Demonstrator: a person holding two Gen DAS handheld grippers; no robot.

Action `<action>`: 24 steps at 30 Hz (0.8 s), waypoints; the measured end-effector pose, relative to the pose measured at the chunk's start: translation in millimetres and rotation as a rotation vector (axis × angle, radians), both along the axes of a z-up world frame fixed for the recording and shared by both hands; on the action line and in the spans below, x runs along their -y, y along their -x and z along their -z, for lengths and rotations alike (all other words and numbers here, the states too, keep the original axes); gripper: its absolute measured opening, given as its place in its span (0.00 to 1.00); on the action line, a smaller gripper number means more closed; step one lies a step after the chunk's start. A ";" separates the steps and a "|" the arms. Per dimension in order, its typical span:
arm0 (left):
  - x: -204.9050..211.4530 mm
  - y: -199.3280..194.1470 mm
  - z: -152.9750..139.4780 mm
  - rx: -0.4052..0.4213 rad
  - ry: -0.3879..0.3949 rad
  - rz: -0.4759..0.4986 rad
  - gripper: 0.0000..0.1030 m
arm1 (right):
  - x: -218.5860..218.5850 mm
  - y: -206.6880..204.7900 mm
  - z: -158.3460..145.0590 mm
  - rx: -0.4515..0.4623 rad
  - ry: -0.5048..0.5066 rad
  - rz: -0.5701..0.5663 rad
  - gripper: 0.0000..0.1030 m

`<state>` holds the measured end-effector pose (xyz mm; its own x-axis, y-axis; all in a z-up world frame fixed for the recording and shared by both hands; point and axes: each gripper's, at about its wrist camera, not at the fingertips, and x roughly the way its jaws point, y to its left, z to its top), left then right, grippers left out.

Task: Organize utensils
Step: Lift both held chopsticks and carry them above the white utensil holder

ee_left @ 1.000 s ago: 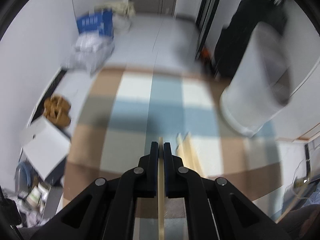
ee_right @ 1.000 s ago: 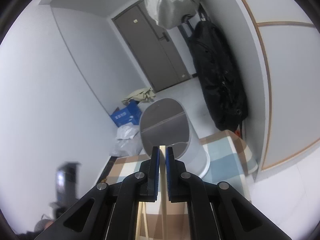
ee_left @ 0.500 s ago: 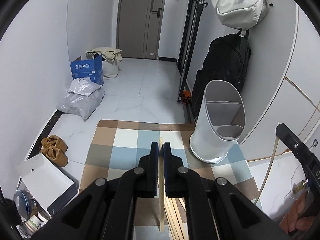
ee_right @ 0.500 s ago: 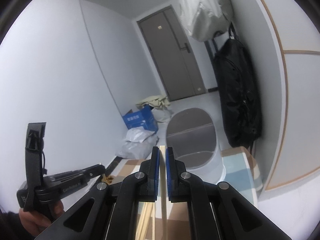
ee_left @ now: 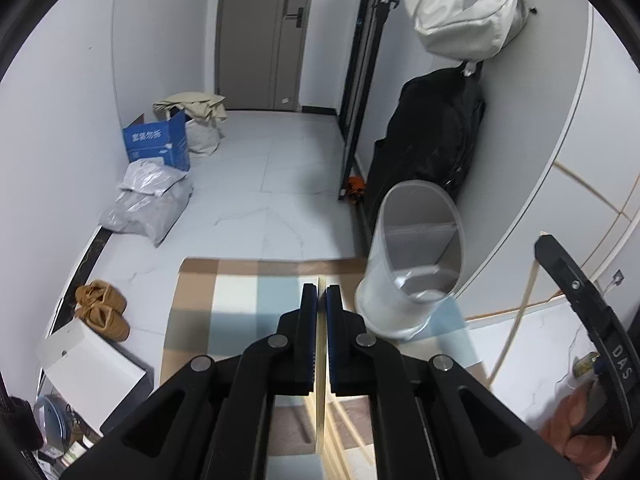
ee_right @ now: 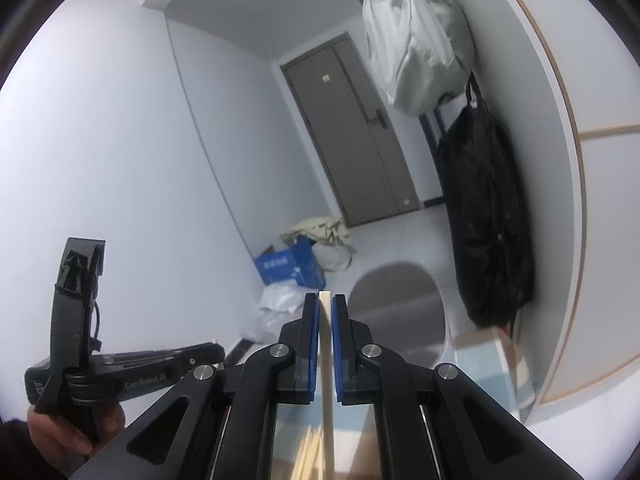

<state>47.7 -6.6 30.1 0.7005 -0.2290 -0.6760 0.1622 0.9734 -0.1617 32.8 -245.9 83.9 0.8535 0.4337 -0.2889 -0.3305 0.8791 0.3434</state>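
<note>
My left gripper [ee_left: 319, 289] is shut on a pale wooden chopstick [ee_left: 319, 380] that runs back between its blue pads. My right gripper [ee_right: 325, 298] is shut on another wooden chopstick [ee_right: 327, 392]. A white divided utensil holder [ee_left: 416, 264] stands on the checked mat [ee_left: 240, 304], ahead and to the right of the left gripper; it shows just right of the right gripper's tips [ee_right: 404, 312]. More chopsticks lie on the mat below the right gripper [ee_right: 308, 456]. The right gripper's body shows in the left wrist view [ee_left: 592, 320], the left gripper's in the right wrist view [ee_right: 120, 372].
Brown shoes [ee_left: 102, 310], a white box [ee_left: 92, 372], a grey plastic bag [ee_left: 148, 200] and a blue carton [ee_left: 158, 142] line the left wall. A black bag [ee_left: 432, 136] and a white bag [ee_left: 464, 12] hang on the right wall behind the holder. A door [ee_left: 260, 32] is far ahead.
Both grippers have tilted upward and lifted with their chopsticks. The holder has shifted in the left wrist view. The left gripper's body has come into the right wrist view at lower left.
</note>
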 end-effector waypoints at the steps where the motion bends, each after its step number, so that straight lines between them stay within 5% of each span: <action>1: 1.9 -1.8 -4.4 0.005 0.007 0.007 0.00 | 1.5 -2.0 -5.2 0.011 -0.006 0.002 0.05; 13: 24.1 -62.4 -90.5 0.096 0.123 0.061 0.00 | 15.6 -83.2 -79.3 0.217 0.005 0.029 0.05; 24: 28.0 -117.9 -86.5 0.107 0.186 0.040 0.00 | 11.8 -164.1 -64.5 0.266 0.017 0.030 0.05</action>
